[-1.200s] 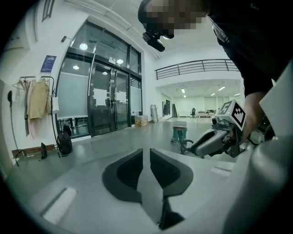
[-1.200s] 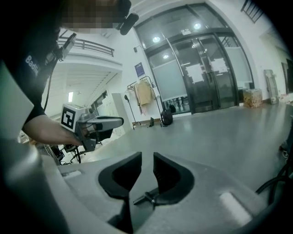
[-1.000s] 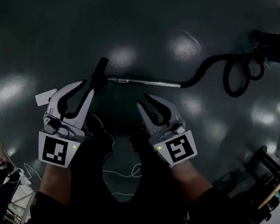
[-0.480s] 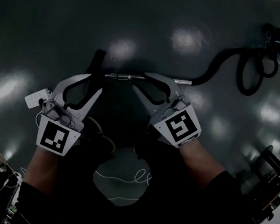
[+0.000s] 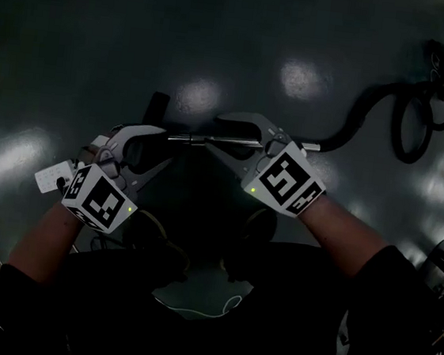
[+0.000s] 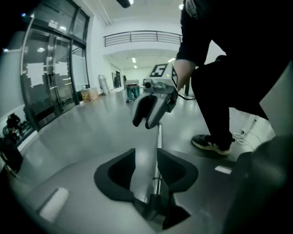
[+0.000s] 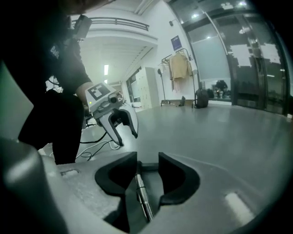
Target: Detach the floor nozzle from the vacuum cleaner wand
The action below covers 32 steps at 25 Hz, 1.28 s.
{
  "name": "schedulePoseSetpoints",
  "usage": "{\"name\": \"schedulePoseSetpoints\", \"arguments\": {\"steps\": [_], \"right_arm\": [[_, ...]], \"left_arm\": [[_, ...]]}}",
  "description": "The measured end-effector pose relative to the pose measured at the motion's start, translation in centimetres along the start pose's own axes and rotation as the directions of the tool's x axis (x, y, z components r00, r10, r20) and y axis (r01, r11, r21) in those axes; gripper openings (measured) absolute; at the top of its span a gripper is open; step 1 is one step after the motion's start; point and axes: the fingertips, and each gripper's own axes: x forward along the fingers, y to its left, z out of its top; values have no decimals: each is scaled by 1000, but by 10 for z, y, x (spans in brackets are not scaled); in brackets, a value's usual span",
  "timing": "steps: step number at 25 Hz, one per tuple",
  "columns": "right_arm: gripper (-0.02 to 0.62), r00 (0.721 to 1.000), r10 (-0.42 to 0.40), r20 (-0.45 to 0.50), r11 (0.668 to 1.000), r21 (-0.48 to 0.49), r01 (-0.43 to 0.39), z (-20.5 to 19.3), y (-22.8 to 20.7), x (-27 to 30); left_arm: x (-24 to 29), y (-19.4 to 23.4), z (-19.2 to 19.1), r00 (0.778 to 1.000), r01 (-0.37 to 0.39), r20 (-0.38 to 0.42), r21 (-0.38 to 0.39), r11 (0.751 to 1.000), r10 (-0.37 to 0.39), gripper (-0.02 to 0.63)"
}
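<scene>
The wand (image 5: 186,138) lies left to right on the floor (image 5: 78,45), with the nozzle (image 5: 156,111) at its left end. My left tool (image 5: 166,147) straddles it nearest the nozzle and my right tool (image 5: 211,131) straddles it just beside (both are opening, clamping nothing).

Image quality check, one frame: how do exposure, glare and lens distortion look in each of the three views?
Head view: underexposed, the dark glossy floor shows white lamp glare, yet the thin chrome vacuum wand is readable. Left gripper view: bright, fisheye bows the glass wall; wand sharp. Right gripper view: well lit, windows partly blown out, corners black.
</scene>
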Motion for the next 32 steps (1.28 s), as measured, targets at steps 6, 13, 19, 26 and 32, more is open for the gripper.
{"name": "schedulePoseSetpoints", "arguments": {"steps": [6,13,19,26,32], "right_arm": [[198,977,118,-176,987,-87,-134,-64,20,43],[269,914,144,-380,951,-202,-234,-163,31,93],[278,859,94,-503,910,-306,-279,-216,30,120],[287,806,2,-592,891,-365,-271,-254,27,140],[254,779,-76,-623,893,-390,-224,-267,18,147]], "left_arm": [[41,-17,-71,981,115,-164,91,989,-99,173],[83,-30,-155,920,240,-365,232,943,-144,210],[103,-32,-203,860,293,-492,260,920,-135,231],[114,-38,-230,795,332,-600,305,893,-91,244],[117,-39,-247,728,339,-684,302,891,-45,227]]}}
